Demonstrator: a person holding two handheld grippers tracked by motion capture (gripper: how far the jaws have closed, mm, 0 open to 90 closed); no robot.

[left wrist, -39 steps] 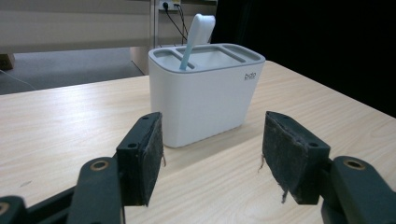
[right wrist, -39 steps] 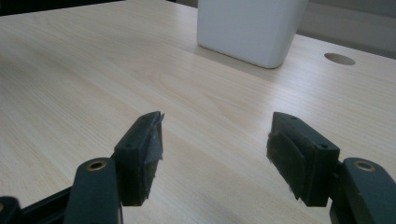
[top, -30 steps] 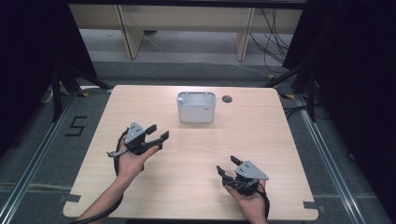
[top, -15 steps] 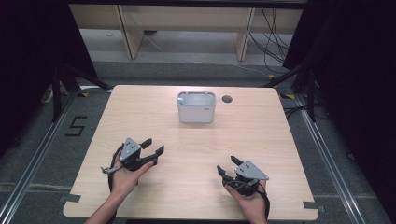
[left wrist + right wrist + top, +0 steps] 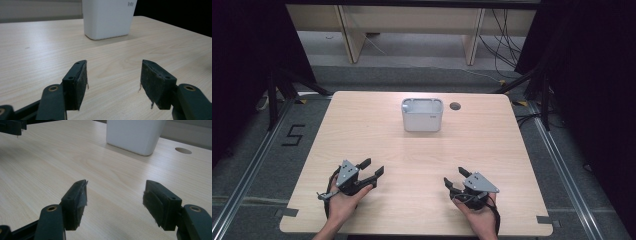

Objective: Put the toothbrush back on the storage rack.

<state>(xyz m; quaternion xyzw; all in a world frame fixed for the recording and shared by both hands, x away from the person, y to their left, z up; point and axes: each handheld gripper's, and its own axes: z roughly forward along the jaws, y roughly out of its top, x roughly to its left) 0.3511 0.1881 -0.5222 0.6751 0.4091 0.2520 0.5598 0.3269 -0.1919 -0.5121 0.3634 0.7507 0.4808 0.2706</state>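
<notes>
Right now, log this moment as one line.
left gripper: open, empty, near table edge | right gripper: open, empty, near edge | white container: far side, untouched | table

What I can't make out around the white tub

From my left claw (image 5: 113, 83) the tub (image 5: 108, 18) is cut off at the top edge, so its rim and inside are lost; the small print near its upper corner is too tiny to read. From my right claw (image 5: 115, 205) the tub (image 5: 133, 135) is cropped too, and my other claw's tip, left of it, runs off the corner.
</notes>
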